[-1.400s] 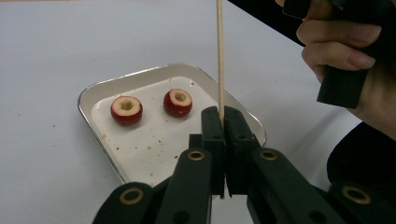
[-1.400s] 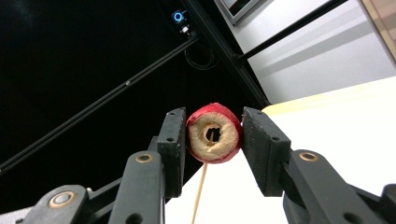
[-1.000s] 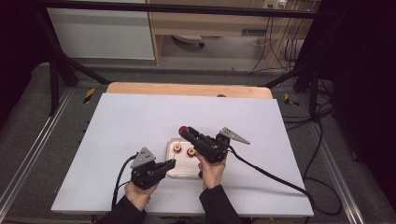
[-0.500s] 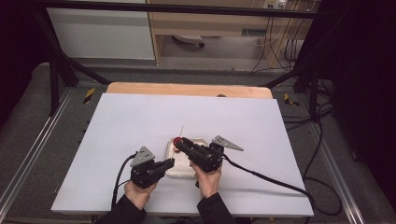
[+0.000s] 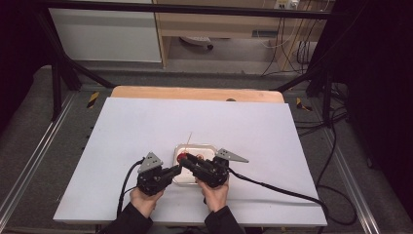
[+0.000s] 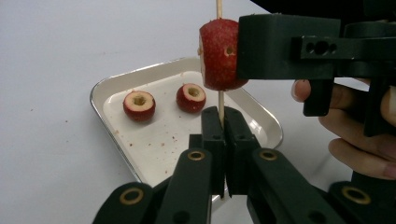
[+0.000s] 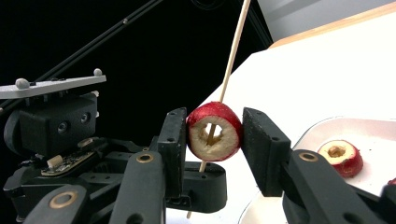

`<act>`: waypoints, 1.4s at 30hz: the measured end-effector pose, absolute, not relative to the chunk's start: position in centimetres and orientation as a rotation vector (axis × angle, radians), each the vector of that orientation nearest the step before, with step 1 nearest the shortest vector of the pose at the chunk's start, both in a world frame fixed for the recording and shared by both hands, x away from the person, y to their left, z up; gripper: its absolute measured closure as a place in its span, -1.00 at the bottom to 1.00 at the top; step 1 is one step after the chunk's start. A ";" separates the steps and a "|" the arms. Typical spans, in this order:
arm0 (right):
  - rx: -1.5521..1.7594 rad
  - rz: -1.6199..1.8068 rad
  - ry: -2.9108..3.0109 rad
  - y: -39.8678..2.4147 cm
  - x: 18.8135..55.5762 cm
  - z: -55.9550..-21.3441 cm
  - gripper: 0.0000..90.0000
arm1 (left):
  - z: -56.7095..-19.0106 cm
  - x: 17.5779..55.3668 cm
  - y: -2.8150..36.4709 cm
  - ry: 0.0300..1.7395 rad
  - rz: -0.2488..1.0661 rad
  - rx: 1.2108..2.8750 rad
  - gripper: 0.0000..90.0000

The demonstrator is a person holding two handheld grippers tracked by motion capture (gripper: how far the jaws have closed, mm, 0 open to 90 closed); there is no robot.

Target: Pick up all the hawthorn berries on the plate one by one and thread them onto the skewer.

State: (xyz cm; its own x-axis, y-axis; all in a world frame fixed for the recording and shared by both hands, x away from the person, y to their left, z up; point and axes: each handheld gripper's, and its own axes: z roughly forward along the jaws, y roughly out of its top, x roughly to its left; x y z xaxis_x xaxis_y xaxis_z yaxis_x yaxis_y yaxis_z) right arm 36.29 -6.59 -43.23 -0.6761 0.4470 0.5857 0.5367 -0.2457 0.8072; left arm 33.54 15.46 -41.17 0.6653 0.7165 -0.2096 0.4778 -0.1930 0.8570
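We worked at a white tabletop [image 5: 146,126] with a wooden strip along its far edge, dark frame bars and cables around it. Our left hand-held gripper [image 6: 222,122] was clenched on the lower end of a thin wooden skewer [image 6: 220,103], holding it upright. Our right hand-held gripper [image 7: 214,132] was grasping a cored red fruit piece [image 7: 215,132] by its sides: glossy red skin, pale flesh, a round hole through the middle, and the skewer passing through that hole. This piece sat on the skewer just above the left hand-held gripper's tips. Beyond and below those tips lay a small metal tray [image 6: 109,86] holding two more cored fruit pieces [image 6: 138,105], side by side, apart from each other.
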 end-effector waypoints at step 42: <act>-1.086 -1.086 -2.921 -9.0 42.4 -39.1 -0.82 | -41.8 34.0 20.0 0.884 0.341 1.954 0.96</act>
State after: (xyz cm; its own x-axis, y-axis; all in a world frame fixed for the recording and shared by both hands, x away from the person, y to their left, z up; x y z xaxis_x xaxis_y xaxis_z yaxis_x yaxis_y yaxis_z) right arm 42.42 -9.01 -39.12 -0.7722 0.6309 0.0756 0.5271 0.5695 0.6307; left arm 34.01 19.99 -41.78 0.7022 0.7027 -0.1143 0.4437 -0.3063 0.8422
